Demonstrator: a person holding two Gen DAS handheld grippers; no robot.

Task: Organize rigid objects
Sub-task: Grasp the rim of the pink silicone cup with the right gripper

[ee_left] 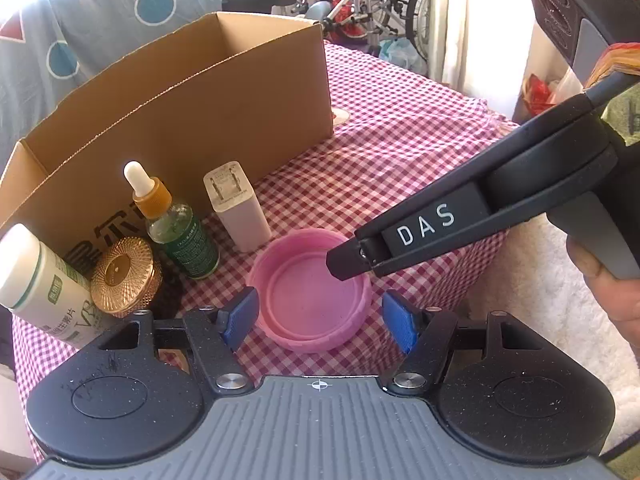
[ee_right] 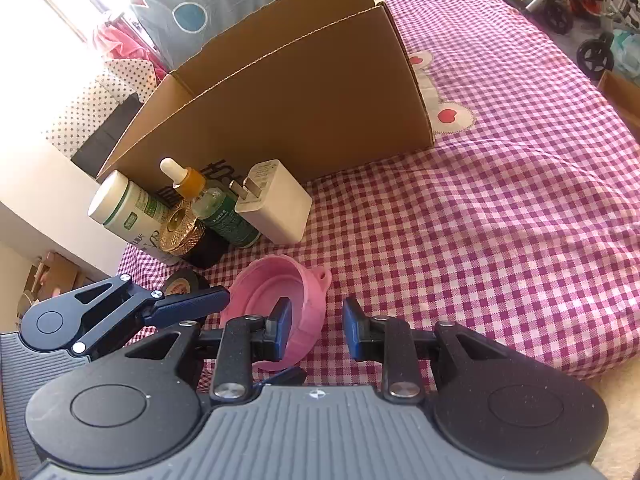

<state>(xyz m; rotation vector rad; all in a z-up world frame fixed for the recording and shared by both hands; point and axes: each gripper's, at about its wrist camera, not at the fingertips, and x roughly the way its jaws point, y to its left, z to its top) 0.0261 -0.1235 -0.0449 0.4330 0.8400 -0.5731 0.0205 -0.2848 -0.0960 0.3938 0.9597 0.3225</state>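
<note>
Now we reach for the pink lid (ee_left: 312, 300): left gripper (ee_left: 316, 320) spread around it, right gripper (ee_right: 316, 330) gapped over its rim, neither pinching. Next, close, then carry it to the box (ee_left: 180, 92).

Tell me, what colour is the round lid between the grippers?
The lid is pink; the left wrist view shows it best.

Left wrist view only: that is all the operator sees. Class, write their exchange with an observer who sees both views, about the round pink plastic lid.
Operator: Does the right gripper straddle the round pink plastic lid?
Observer: Yes. The right wrist view shows one pad inside the rim and the other outside, not pressing.
Operator: Is anything hidden from me?
Observer: A black roll of tape lies beside the lid, by the left gripper.
</note>
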